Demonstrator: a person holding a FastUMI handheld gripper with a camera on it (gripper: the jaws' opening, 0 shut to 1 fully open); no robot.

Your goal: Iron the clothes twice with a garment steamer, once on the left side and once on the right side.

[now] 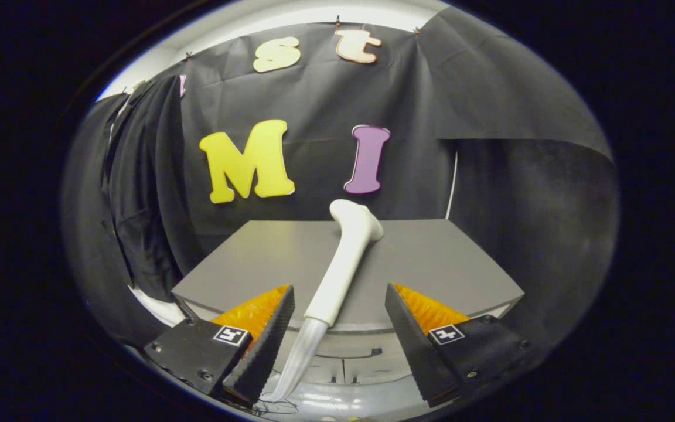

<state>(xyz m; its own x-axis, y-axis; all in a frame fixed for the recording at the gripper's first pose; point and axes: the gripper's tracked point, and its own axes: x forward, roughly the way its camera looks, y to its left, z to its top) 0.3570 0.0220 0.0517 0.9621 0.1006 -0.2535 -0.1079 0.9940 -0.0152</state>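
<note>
On the grey worktop [431, 258], the white garment steamer [342, 266] lies with its handle running back from the near edge toward the far side. Its wider head [356, 218] rests on the surface near the far edge, bent over slightly to the right. The handle's near end overhangs the worktop's front edge, and from it a pale translucent hose [301, 357] curves downward and a little to the left, passing between the fingers.

The tool [339, 305] stands with its two fingers wide apart, one on each side of the steamer's handle, neither touching it. The near end of the handle and the start of the hose sit in the gap between them, closer to the left finger [267, 343] than to the right finger [416, 346].

To the left of the worktop, a dark garment [138, 193] hangs upright against the black cloth wall [326, 99] of the booth, well apart from the steamer. Black cloth also covers the booth's right side. Below the worktop's front edge, a pale panelled surface [349, 366] with seams shows beneath the hose.
</note>
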